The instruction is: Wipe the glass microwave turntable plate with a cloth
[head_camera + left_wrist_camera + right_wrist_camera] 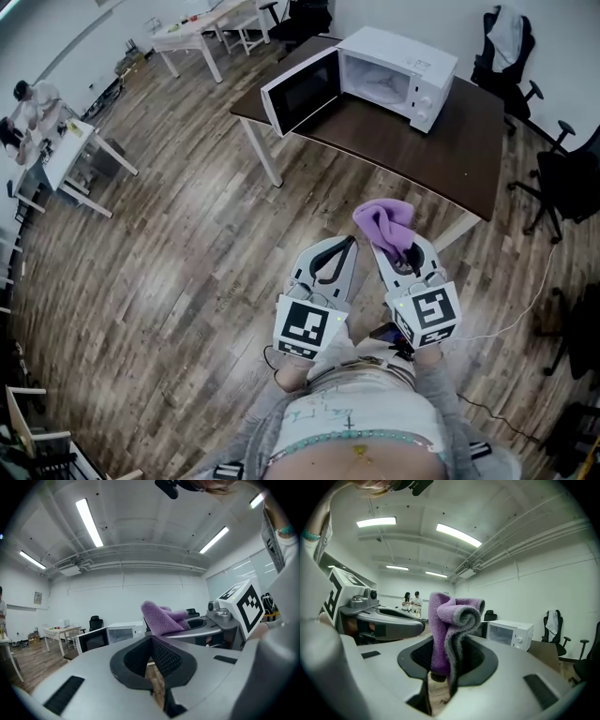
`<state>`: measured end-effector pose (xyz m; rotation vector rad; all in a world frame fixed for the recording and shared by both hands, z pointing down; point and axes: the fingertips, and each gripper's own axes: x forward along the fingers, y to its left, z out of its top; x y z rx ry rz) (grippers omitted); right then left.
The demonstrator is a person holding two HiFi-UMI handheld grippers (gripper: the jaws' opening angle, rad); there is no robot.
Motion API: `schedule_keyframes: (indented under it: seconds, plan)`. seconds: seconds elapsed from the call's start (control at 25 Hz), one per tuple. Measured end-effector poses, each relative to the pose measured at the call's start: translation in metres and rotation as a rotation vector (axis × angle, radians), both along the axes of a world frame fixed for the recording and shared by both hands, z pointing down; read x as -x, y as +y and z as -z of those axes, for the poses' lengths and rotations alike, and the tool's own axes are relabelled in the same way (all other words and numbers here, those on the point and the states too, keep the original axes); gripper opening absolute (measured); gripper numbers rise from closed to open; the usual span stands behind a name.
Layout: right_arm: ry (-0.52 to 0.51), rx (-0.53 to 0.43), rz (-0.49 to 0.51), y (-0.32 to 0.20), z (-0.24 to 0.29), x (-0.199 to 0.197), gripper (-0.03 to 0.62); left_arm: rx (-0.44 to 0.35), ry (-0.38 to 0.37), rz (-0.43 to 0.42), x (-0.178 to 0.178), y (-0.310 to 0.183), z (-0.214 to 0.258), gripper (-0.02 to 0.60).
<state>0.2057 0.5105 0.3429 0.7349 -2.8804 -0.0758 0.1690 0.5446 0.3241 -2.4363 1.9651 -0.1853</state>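
Observation:
A folded purple cloth [386,223] sticks up out of my right gripper [405,253], whose jaws are shut on it; the right gripper view shows the cloth [449,630] pinched between the pads. My left gripper [345,246] is beside it, shut with nothing in it; in its own view its tips [152,644] meet. A white microwave [394,75] stands ahead on a dark brown table [441,155], its door [300,91] swung open to the left. The glass turntable plate inside it cannot be made out. Both grippers are over the wooden floor, short of the table.
Black office chairs [511,61] stand right of the table, another chair [572,183] further right. White tables [202,28] are at the back left, and a white desk [70,155] with people is at far left. A cable [525,300] trails across the floor at right.

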Motion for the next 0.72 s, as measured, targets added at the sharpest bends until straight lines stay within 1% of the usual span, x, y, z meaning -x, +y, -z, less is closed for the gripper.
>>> schedule_keyframes:
  seconds: [0.16,0.24,0.4,0.56,0.72]
  plan:
    - [0.001,0.012,-0.001,-0.002,-0.005,0.017,0.114,0.016,0.023,-0.003,0.017,-0.001,-0.005,0.011]
    - [0.008,0.017,-0.005,-0.004,-0.007,0.021,0.114,0.022,0.027,-0.005,0.022,-0.003,-0.008,0.011]
    - [0.015,0.027,-0.01,-0.011,-0.011,0.026,0.114,0.033,0.059,0.008,0.033,-0.008,-0.015,0.011]
    - [0.017,0.041,0.007,-0.023,-0.016,0.038,0.114,0.038,0.04,0.036,0.044,-0.016,-0.018,0.011]
    - [0.009,0.038,0.048,-0.04,-0.015,0.061,0.114,0.042,0.05,0.058,0.063,-0.034,-0.019,0.009]
